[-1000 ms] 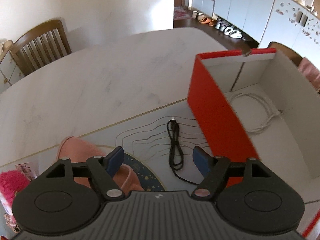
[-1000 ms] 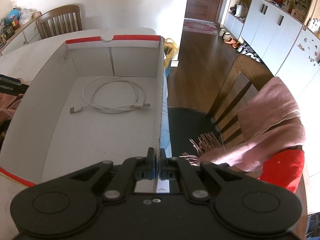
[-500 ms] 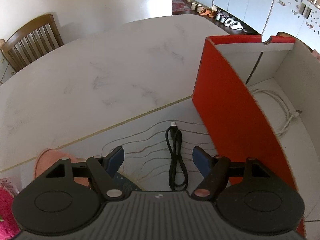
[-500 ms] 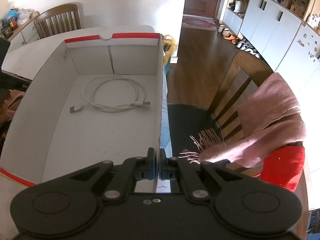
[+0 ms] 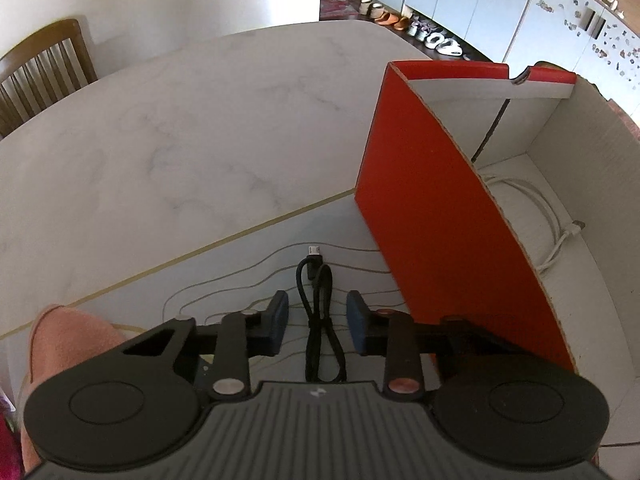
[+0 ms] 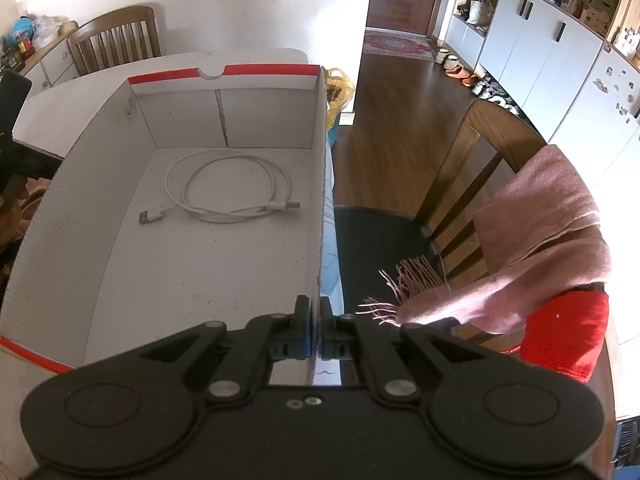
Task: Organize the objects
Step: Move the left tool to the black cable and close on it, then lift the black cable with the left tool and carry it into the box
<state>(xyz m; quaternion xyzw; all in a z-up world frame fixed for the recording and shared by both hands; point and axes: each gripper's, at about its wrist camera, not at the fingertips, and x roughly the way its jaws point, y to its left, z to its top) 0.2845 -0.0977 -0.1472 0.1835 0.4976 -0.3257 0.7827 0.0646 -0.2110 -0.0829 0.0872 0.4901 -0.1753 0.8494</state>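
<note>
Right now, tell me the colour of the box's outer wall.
Red on the box outer wall, white inside; clearest in the left wrist view.

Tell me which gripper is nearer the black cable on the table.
Left. The left gripper straddles the black cable, jaws closing in but not yet pressing. The right gripper is clamped on the box wall, away from the cable.

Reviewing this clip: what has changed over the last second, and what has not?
The left hand-held gripper came down over the black cable; its jaws have just been closing around it, pads not yet touching. Unchanged: the right hand-held gripper clamped on the box wall, the white cable inside.
</note>
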